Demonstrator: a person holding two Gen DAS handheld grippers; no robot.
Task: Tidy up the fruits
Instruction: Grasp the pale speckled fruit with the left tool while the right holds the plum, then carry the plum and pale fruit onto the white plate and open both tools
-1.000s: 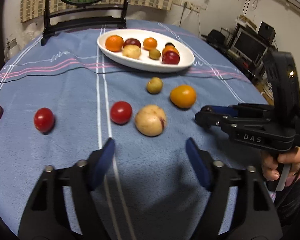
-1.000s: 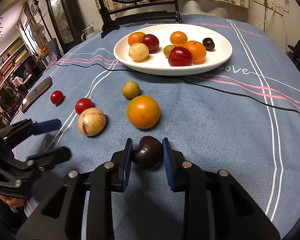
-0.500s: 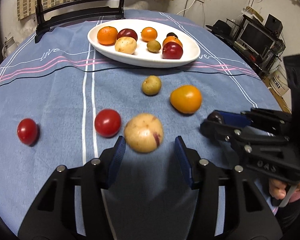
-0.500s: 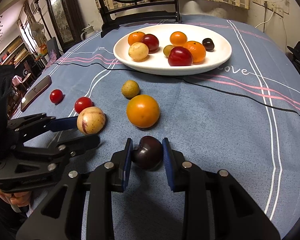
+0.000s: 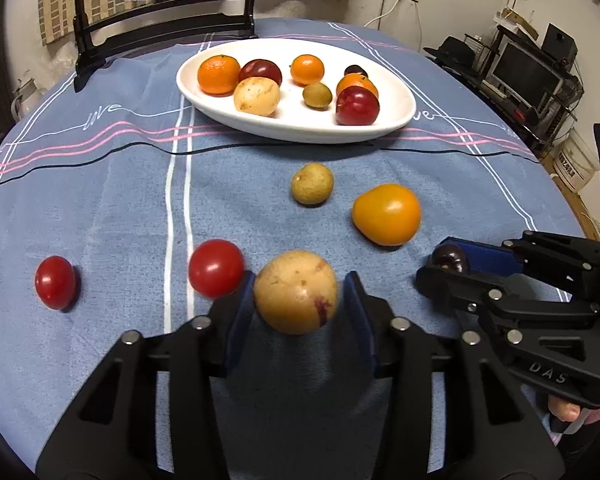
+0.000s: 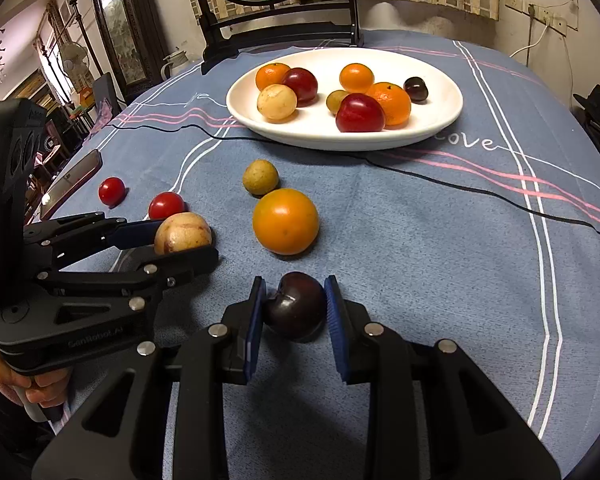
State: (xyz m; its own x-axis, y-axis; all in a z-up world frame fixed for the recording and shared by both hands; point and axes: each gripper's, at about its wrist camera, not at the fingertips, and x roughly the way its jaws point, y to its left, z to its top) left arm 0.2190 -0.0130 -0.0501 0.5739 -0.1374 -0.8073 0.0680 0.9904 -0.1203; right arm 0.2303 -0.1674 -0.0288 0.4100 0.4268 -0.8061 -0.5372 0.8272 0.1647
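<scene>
My left tool [image 5: 296, 300] just closing round pale yellow fruit [image 5: 295, 291] on desk [image 5: 120, 200], pads near touching, grip unconfirmed. My right tool [image 6: 294, 312] pinches dark plum [image 6: 295, 306], unmoved. Both next for plate [image 5: 400, 120].

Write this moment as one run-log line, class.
left tool: closing around pale fruit | right tool: shut on dark plum | plate: partly filled

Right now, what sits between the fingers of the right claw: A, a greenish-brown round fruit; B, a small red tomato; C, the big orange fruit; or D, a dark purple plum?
D: the right claw has its blue pads pressed against a glossy dark purple plum, seen in the right wrist view.
</scene>
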